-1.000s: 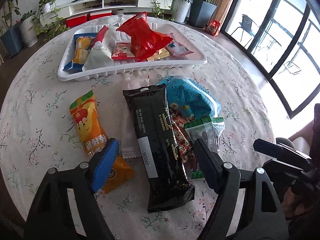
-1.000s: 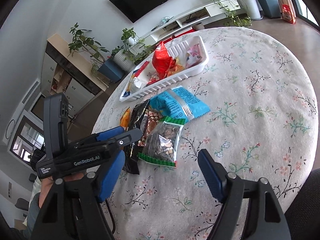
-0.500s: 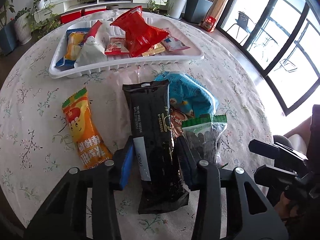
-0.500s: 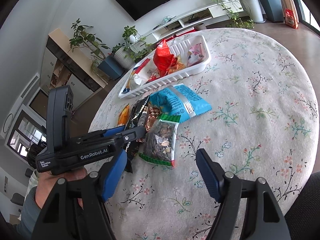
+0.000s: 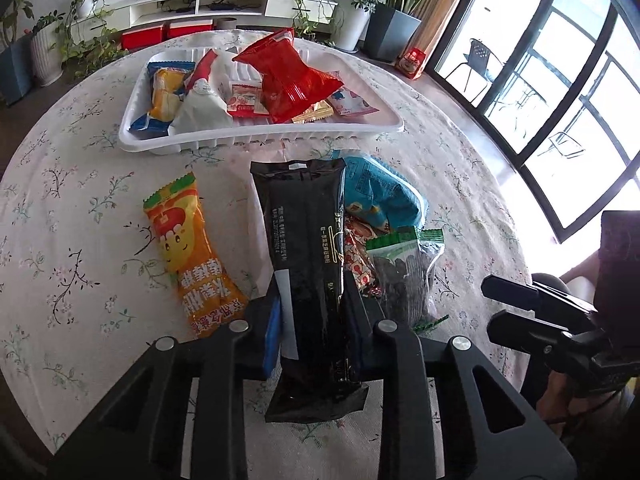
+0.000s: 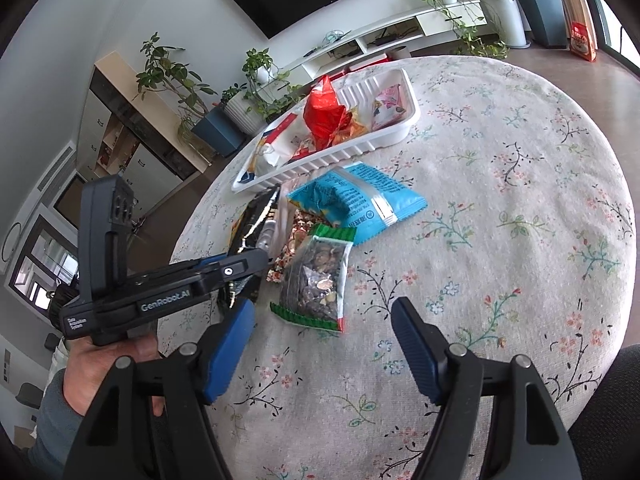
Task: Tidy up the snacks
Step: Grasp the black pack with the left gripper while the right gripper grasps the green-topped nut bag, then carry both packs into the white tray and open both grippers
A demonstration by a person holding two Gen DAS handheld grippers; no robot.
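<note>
My left gripper (image 5: 314, 316) is shut on a long black snack packet (image 5: 306, 240) and holds its near end off the table; the packet also shows in the right wrist view (image 6: 256, 220). Beside it lie an orange packet (image 5: 188, 252), a blue bag (image 5: 380, 196), a red patterned packet (image 5: 358, 256) and a clear green-edged nut bag (image 5: 404, 276). A white tray (image 5: 260, 136) at the far side holds several snacks, among them a red bag (image 5: 288, 76). My right gripper (image 6: 324, 344) is open and empty, just short of the nut bag (image 6: 316, 276).
The round table has a floral cloth (image 6: 500, 200). Potted plants (image 5: 392, 20) and a low white shelf (image 5: 208, 4) stand beyond it. Glass doors (image 5: 560, 80) are on the right. The left gripper's body (image 6: 160, 292) and the hand holding it lie left of my right gripper.
My left gripper went from wide open to shut around the black packet's near end and has lifted it a little. My right gripper stayed open and barely moved.
</note>
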